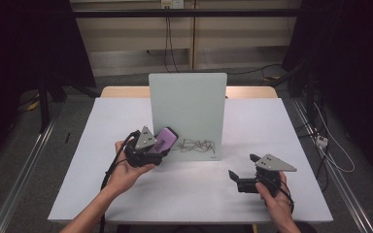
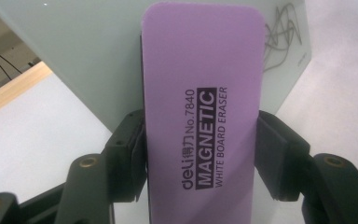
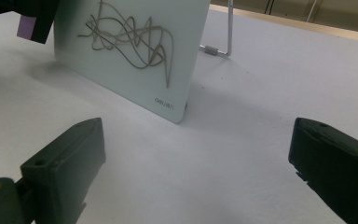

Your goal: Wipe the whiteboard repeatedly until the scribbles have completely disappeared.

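Note:
A small whiteboard (image 1: 189, 104) stands propped upright mid-table, with a dark scribble (image 1: 196, 145) along its lower part; the scribble (image 3: 130, 39) shows close up in the right gripper view. My left gripper (image 1: 151, 147) is shut on a purple magnetic eraser (image 1: 164, 140), held at the board's lower left, just left of the scribble. In the left gripper view the eraser (image 2: 203, 112) stands between the two jaws, in front of the board (image 2: 88, 51). My right gripper (image 1: 243, 171) hovers open over the table at the right, with nothing between its jaws (image 3: 196, 172).
The white table (image 1: 126, 194) has bare surface in front and on both sides of the board. A metal stand leg (image 3: 228, 32) props the board from behind. Cables hang from the far wall and lie on the floor at the right.

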`<move>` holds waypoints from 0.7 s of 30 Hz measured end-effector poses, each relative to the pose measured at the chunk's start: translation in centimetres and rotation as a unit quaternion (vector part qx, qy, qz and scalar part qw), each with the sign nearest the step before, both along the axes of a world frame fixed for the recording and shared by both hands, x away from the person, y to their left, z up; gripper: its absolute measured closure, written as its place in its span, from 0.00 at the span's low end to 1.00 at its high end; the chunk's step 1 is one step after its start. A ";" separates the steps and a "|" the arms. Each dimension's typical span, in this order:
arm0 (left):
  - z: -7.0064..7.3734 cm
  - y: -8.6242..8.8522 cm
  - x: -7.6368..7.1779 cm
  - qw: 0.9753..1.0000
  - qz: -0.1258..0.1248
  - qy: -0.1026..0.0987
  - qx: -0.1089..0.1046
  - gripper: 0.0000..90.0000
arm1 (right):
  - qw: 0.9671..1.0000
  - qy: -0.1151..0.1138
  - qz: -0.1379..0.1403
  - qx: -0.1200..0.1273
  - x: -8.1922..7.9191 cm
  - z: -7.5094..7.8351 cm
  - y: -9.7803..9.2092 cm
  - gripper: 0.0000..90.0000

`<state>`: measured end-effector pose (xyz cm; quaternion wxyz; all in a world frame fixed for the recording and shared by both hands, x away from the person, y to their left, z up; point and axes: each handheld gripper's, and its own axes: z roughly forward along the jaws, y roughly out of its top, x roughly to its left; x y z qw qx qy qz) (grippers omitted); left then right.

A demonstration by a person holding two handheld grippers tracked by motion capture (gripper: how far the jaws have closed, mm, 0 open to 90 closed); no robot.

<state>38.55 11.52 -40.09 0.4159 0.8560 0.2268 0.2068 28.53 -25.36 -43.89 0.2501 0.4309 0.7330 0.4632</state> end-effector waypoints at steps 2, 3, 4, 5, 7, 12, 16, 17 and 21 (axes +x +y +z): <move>-0.1 -0.1 0.0 1.000 0.001 0.002 -0.003 0.45 | 1.000 0.000 0.000 0.000 0.0 0.0 0.0 0.04; -0.1 -0.2 0.0 1.000 -0.002 0.001 -0.001 0.45 | 1.000 0.001 -0.001 0.000 0.0 0.0 0.0 0.04; -0.2 -0.3 0.0 1.000 -0.002 0.001 0.001 0.45 | 1.000 0.000 -0.001 0.001 0.0 0.0 0.0 0.04; -0.2 -0.4 -0.1 1.000 -0.003 0.003 0.007 0.45 | 1.000 0.000 -0.001 0.001 0.0 0.0 -0.1 0.04; -0.4 -0.7 -0.1 1.000 -0.005 0.004 0.002 0.45 | 1.000 0.001 -0.001 0.001 0.0 0.0 0.0 0.04; -0.7 -1.5 -0.1 1.000 -0.013 0.007 0.009 0.45 | 1.000 0.001 -0.001 0.000 0.0 0.0 0.0 0.04; -0.9 -2.4 -0.3 1.000 -0.020 0.008 0.019 0.45 | 1.000 0.001 -0.002 0.001 0.0 0.0 0.0 0.04; -1.0 -2.6 -0.3 1.000 -0.020 0.010 0.015 0.45 | 1.000 0.000 -0.002 0.000 0.0 0.0 0.0 0.04; -1.2 -3.1 -0.4 0.999 -0.024 0.005 0.023 0.45 | 1.000 0.000 0.000 0.000 0.0 0.0 0.0 0.04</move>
